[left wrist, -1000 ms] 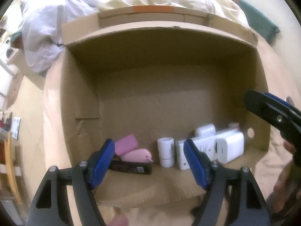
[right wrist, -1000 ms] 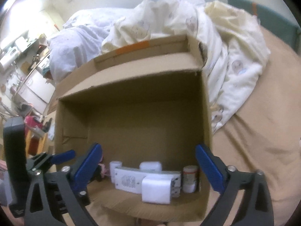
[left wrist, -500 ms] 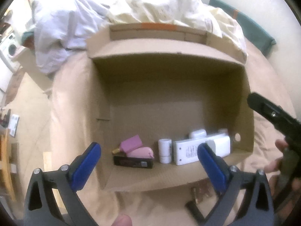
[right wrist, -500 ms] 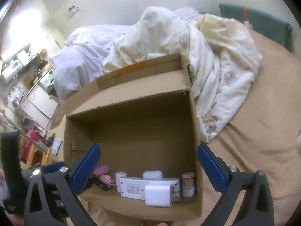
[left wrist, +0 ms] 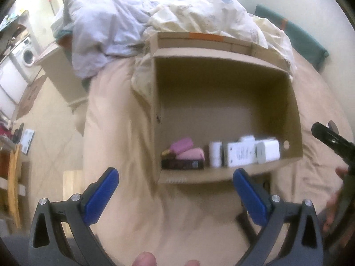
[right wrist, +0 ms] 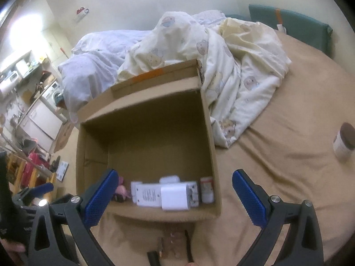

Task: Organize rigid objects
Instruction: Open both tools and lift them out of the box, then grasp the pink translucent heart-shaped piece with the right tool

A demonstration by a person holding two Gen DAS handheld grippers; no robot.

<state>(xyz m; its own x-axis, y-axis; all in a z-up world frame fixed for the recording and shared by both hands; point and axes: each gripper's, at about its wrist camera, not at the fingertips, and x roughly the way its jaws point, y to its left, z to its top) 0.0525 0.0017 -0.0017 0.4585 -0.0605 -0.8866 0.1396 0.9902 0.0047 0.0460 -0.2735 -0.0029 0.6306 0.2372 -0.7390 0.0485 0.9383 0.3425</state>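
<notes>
An open cardboard box [left wrist: 226, 82] [right wrist: 144, 119] stands on the tan bed sheet. Along its near wall lie pink items [left wrist: 185, 149], a black flat item [left wrist: 182, 164], a white cylinder [left wrist: 215, 154], white adapter blocks [left wrist: 253, 151] [right wrist: 175, 196] and a small red-capped bottle [right wrist: 207, 189]. My left gripper [left wrist: 174, 196] is open and empty, held above the sheet in front of the box. My right gripper [right wrist: 174, 197] is open and empty, above the box's near edge. A jar with a brown lid [right wrist: 344, 141] stands on the sheet at the right.
Crumpled bedding [right wrist: 221, 51] is piled behind and right of the box. The bed's left edge drops to the floor [left wrist: 51, 119]. A small dark item [right wrist: 170, 243] lies on the sheet just before the box. A washing machine [left wrist: 24, 54] stands far left.
Both grippers have pulled back and up from the box. The left gripper's jaws have opened wider and it has shifted left.
</notes>
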